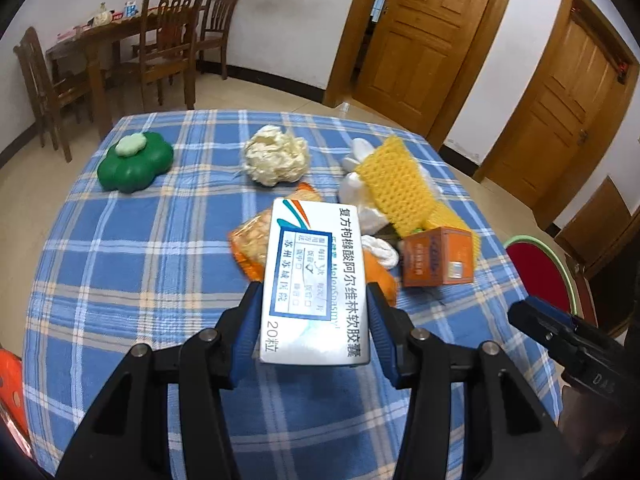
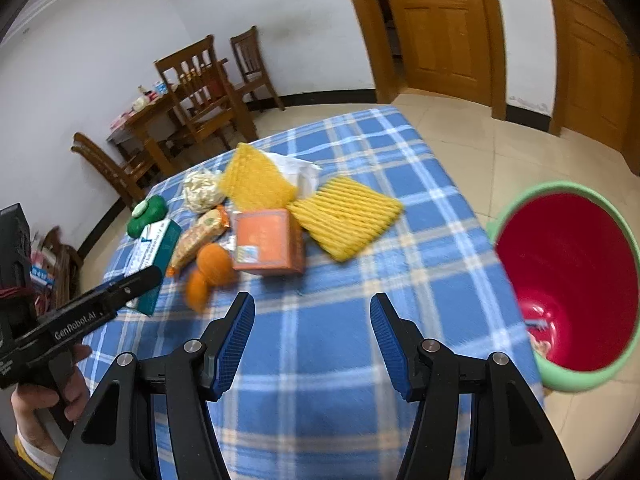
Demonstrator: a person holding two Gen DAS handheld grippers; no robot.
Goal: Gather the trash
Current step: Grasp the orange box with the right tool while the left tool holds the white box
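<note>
The left claw (image 1: 312, 312) is held above the blue plaid cloth-covered surface (image 1: 120, 248), its blue-padded fingers (image 1: 248, 320) clamped on the long sides of a white rectangular medicine box with blue Chinese print (image 1: 314, 280). The box is lifted clear of the surface, in front of the orange square cardboard box (image 2: 268, 242). The right claw (image 2: 312, 334) hovers released and holding nothing over bare cloth, nearer the viewer than that orange box. To the right of the orange box, off the surface's edge, a round bin with a green rim and red inside (image 2: 568, 280) stands on the floor, with some crumpled wrappers at its bottom. Behind the orange box lie two yellow foam net sleeves (image 2: 346, 216) and a crumpled cream paper ball (image 2: 202, 192).
</note>
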